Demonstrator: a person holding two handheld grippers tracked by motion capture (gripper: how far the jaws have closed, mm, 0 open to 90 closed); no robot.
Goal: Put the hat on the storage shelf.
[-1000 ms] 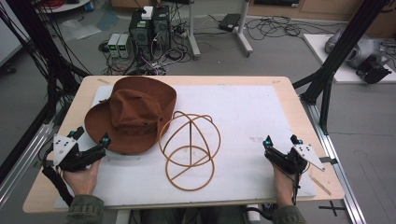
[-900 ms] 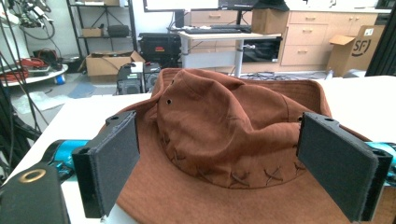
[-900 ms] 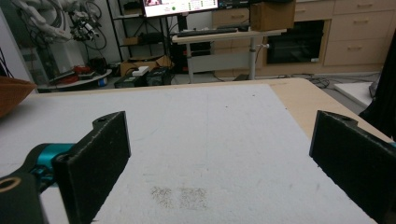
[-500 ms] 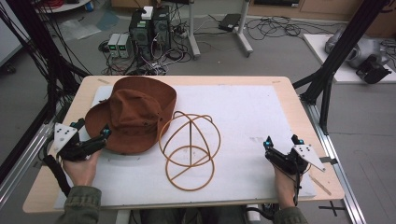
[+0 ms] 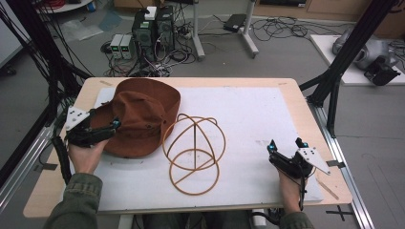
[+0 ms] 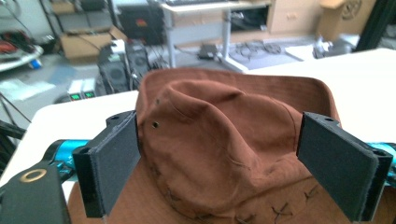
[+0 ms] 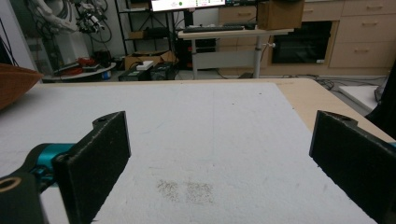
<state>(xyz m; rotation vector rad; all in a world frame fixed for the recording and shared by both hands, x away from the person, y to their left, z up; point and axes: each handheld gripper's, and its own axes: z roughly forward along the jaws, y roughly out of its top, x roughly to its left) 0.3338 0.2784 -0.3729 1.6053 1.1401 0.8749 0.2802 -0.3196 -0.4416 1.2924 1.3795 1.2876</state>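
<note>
The brown hat is lying on the counter beside the wire hat stand, not yet on it. The left gripper, jaws apart, is straddling its crown; the right gripper is resting wide open.

A white rectangular mat covers most of the wooden tabletop. The brown fabric brimmed hat lies on the mat's left half, toward the far edge. Just right of it, nearer the person, stands the tan domed wire frame. The left tongs sit at the hat's near-left brim; the right tongs rest well apart, near the mat's near-right corner.
</note>
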